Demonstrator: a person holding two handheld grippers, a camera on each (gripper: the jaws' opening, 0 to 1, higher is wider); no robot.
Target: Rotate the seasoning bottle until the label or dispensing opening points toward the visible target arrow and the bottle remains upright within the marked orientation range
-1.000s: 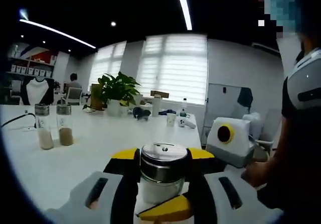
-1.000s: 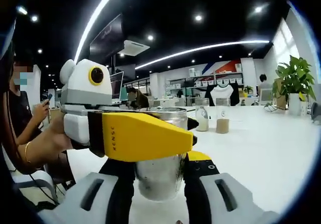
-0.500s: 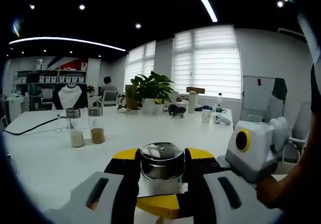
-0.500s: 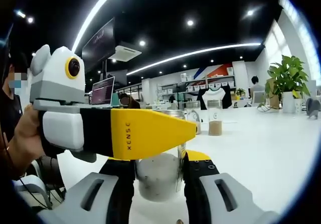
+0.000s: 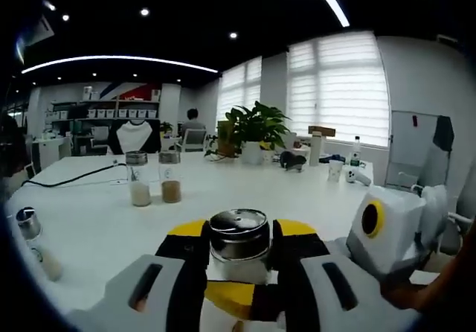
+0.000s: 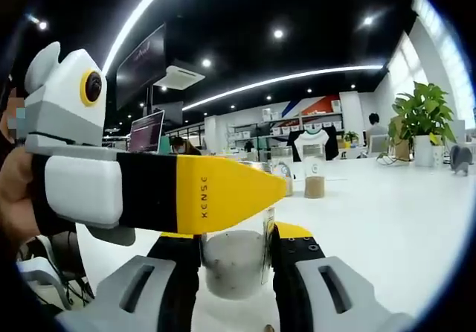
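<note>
Shiny metal caps the seasoning bottle (image 5: 239, 237), which stands upright on the white table (image 5: 89, 228) and sits at 6 o'clock in the left gripper view. In the right gripper view the same bottle (image 6: 234, 261) shows its clear glass body with pale powder in the lower part.

No target arrow and no marked range can be seen in either view, so it is hard to say how much turning is done. No label can be made out on the glass. The bottle looks straight up and not tipped (a good sign). The job seems to be in the middle: the bottle is held, and the turning toward the arrow is likely not finished yet.

The left gripper (image 5: 239, 251) has its 2 black and yellow jaws pressed close on both sides of the bottle, just under the cap. The right gripper (image 6: 234, 266) also has its 2 jaws tight against the glass, lower down on the body. Both are closed on the bottle.

In the right gripper view the left gripper crosses in from 9 o'clock, its yellow jaw in front of the bottle's upper part.

Far off at 10 o'clock in the left gripper view stand 2 small jars (image 5: 154, 179), well apart from the bottle.
</note>
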